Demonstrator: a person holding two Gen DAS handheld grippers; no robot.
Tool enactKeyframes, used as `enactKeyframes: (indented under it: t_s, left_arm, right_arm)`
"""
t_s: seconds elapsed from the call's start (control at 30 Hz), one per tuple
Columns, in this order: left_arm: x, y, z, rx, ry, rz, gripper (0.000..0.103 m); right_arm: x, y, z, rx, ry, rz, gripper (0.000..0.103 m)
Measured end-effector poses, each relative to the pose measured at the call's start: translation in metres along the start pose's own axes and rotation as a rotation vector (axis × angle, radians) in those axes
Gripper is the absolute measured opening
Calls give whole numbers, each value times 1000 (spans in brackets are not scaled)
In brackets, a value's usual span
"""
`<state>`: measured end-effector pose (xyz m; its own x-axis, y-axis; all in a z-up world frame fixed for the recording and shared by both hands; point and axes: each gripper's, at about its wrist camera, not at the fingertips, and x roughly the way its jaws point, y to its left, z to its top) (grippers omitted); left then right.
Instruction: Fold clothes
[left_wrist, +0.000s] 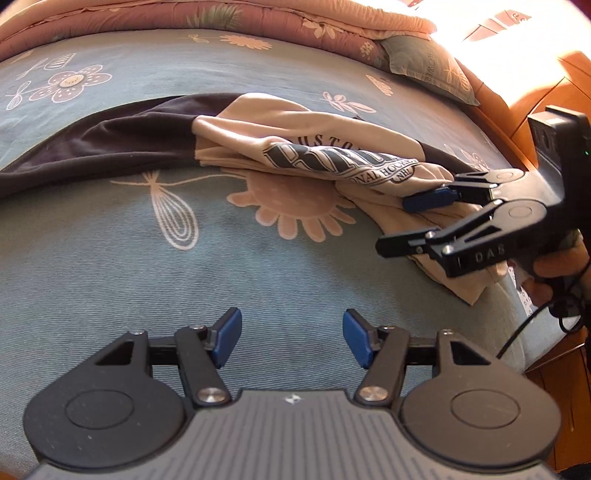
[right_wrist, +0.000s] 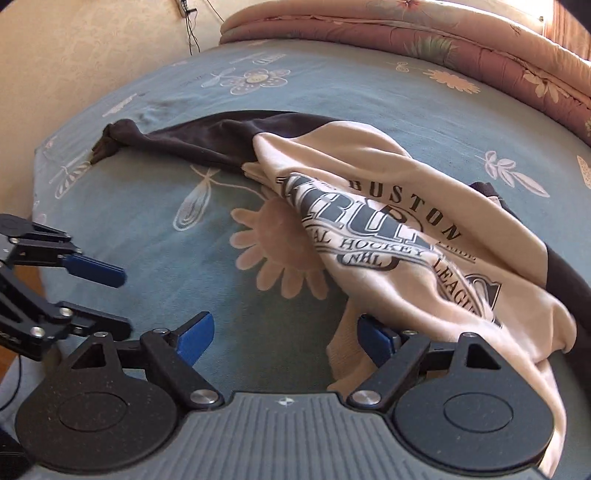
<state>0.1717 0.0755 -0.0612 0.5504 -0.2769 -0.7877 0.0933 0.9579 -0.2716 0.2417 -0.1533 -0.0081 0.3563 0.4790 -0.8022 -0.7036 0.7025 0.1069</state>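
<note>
A beige sweatshirt (left_wrist: 295, 144) (right_wrist: 406, 206) with dark sleeves and a hockey-league print lies crumpled on the bed. One dark sleeve (left_wrist: 110, 144) (right_wrist: 184, 140) stretches out to the left. My left gripper (left_wrist: 293, 338) (right_wrist: 110, 299) hovers open over bare sheet, short of the shirt, with nothing between its fingers. My right gripper (right_wrist: 286, 336) (left_wrist: 410, 223) stands wide open at the shirt's near right edge. The beige hem drapes over its right finger (right_wrist: 373, 338), and its left finger is over bare sheet.
The bed has a blue-grey flowered sheet (left_wrist: 258, 266) (right_wrist: 166, 295). A folded pink quilt (left_wrist: 258, 22) (right_wrist: 406, 33) and a green pillow (left_wrist: 432, 70) lie along the far side. Wooden furniture (left_wrist: 535, 85) stands at the right, and a hand (left_wrist: 554, 266) holds the right gripper.
</note>
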Motion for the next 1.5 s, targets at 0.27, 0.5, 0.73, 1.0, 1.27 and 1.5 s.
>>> enactKeyframes:
  t_s: [0.27,0.5,0.73,1.0,1.27,1.5]
  left_arm:
    - [6,25,4,-38,-7,-1,63]
    - [16,30,5,-37,13,3,63]
    - [14,17,-3,4,14,10,63]
    - [14,-14,-19,120,41,-3,63]
    - [4,-36,-34,166,44,-19,64]
    - [6,-37,-36,167,59,-12,64]
  right_arm:
    - [33,-82,58,21,35,-201,89]
    - [71,-118,62,126,66,-211,93]
    - [12,-70,52,-13,17,-208,93]
    - [-55,-3,-27,-184,47,-212,96]
    - [-35,33,-107,-412,82,-529,99]
    - [-16,32,-121,-507,76,-665,103]
